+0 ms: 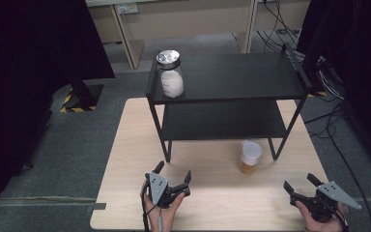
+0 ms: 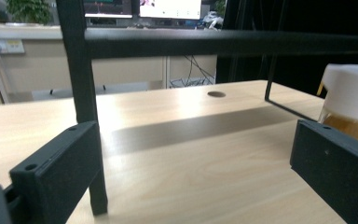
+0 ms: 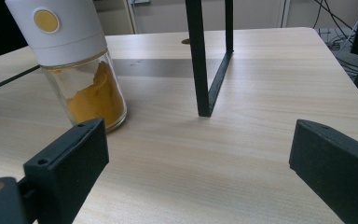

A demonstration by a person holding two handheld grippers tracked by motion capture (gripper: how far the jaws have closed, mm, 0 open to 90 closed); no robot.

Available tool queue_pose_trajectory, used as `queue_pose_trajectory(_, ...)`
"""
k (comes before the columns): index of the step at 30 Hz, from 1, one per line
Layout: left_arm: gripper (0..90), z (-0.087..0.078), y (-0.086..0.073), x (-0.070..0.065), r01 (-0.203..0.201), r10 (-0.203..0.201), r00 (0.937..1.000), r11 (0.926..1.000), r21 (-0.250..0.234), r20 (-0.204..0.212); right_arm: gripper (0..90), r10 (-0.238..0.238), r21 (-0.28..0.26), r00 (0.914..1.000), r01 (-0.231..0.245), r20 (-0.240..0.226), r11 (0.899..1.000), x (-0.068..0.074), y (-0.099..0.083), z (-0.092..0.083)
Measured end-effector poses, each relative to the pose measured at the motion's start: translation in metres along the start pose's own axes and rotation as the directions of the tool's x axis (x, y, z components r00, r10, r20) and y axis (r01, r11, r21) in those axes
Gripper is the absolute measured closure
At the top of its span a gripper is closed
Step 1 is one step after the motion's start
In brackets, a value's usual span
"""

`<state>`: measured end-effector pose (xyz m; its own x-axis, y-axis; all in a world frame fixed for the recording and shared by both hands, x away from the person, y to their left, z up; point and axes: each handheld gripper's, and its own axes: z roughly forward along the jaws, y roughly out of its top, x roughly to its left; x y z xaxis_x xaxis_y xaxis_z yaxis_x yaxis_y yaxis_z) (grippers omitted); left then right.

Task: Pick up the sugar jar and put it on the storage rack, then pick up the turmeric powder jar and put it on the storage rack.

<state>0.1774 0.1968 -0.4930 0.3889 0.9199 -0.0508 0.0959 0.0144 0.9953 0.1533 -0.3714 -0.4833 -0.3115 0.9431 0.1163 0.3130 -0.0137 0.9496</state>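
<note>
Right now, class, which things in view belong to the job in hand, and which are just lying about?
Job in hand:
left gripper, open
right gripper, open
spice jar with white cap
black shelf rack

Just lying about:
cables on the floor
monitor stand

Black two-tier shelf (image 1: 232, 77), pale wood-grain table (image 1: 212, 203), near jar (image 1: 249, 157) w/ white cap & orange-yellow powder, far-left jar (image 1: 170, 75) w/ silver lid & white contents, black grippers, grey plates.

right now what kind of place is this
Probably a lab or office test room: a wooden table on grey carpet, loose cables on the floor, and computer screens behind a desk.
</note>
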Motion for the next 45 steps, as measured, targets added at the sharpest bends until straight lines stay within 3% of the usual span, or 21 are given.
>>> queue_pose_trajectory(9, 1.9, 0.003, -0.014, 0.003, 0.018, -0.019, 0.9997, 0.9971, 0.074, 0.013, 4.9, -0.003, 0.001, 1.0000, 0.003, -0.004, 1.000, -0.001, 0.000, 0.000)
queue_pose_trajectory(15, 2.3, 0.005, -0.014, 0.007, 0.026, -0.030, 0.9991, 0.9942, 0.105, 0.031, 4.9, 0.000, -0.002, 1.0000, 0.000, -0.009, 1.000, -0.002, 0.000, 0.000)
queue_pose_trajectory(45, 3.0, 0.005, -0.014, 0.006, 0.006, -0.012, 0.9986, 0.9947, 0.102, 0.051, 3.5, -0.006, -0.014, 0.9996, 0.005, -0.028, 1.000, -0.004, -0.001, 0.002)
